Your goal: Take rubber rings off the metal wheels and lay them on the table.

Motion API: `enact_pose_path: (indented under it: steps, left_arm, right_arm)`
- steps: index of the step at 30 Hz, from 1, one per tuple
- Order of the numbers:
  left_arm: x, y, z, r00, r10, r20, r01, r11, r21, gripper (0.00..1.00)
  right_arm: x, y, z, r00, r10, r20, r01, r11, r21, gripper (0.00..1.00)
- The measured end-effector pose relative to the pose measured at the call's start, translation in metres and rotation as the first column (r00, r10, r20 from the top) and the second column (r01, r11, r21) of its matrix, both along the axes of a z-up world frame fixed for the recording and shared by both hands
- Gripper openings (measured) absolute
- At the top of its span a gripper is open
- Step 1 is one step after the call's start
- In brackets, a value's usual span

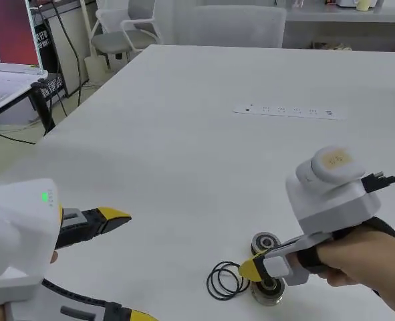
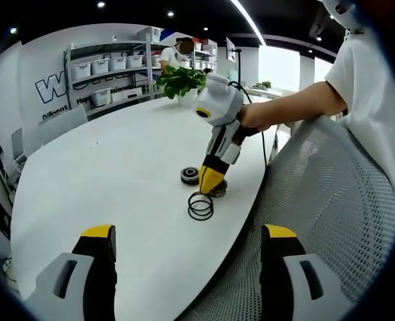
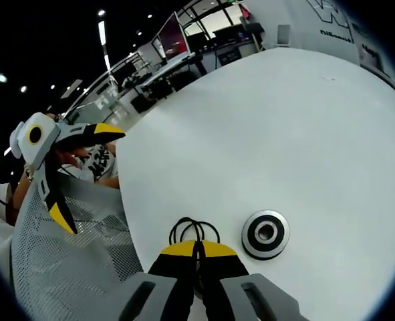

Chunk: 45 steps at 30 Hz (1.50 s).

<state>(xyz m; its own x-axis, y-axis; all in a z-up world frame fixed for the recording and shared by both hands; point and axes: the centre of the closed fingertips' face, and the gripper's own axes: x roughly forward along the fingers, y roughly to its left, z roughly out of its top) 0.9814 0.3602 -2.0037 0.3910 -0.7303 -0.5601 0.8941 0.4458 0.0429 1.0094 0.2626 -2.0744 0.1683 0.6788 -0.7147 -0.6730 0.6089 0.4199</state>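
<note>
Two metal wheels lie near the table's front right edge. One wheel lies flat in the open, a black ring still round it. The other wheel sits under my right gripper, whose yellow jaws are shut just above it; I cannot see anything pinched between them. A small pile of thin black rubber rings lies on the table just beyond its tips. My left gripper hovers wide open off to the left, holding nothing.
A white power strip lies further back on the white table. Behind the table stand chairs and a desk with a monitor at far left. A mesh chair back stands by the table edge.
</note>
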Motion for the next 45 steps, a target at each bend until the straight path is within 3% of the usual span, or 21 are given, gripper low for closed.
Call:
enact_pose_path:
  steps: [23,29,36,41,45]
  left_arm:
    - [-0.001,0.001,-0.004,1.000,-0.001,-0.010,0.002,1.000,0.025,0.86]
    - [-0.002,0.001,-0.004,1.000,-0.001,-0.012,0.002,1.000,0.023,0.86]
    - [-0.002,0.001,-0.005,1.000,-0.004,-0.015,0.004,1.000,0.026,0.86]
    - [-0.001,0.002,-0.005,1.000,-0.001,-0.015,0.002,1.000,0.028,0.86]
    - [-0.001,0.002,-0.005,1.000,0.000,-0.013,0.001,0.999,0.034,0.86]
  right_arm:
    - [0.006,-0.005,0.000,0.997,0.033,0.074,-0.029,0.998,-0.053,0.01]
    - [0.013,-0.006,0.011,0.995,0.010,0.101,-0.008,1.000,-0.025,0.00]
    - [0.021,-0.004,0.032,0.991,-0.035,0.133,0.028,0.998,0.053,0.01]
    - [0.028,-0.003,0.053,0.983,-0.078,0.166,0.057,0.990,0.128,0.01]
    - [0.031,-0.005,0.063,0.977,-0.099,0.187,0.070,0.985,0.157,0.01]
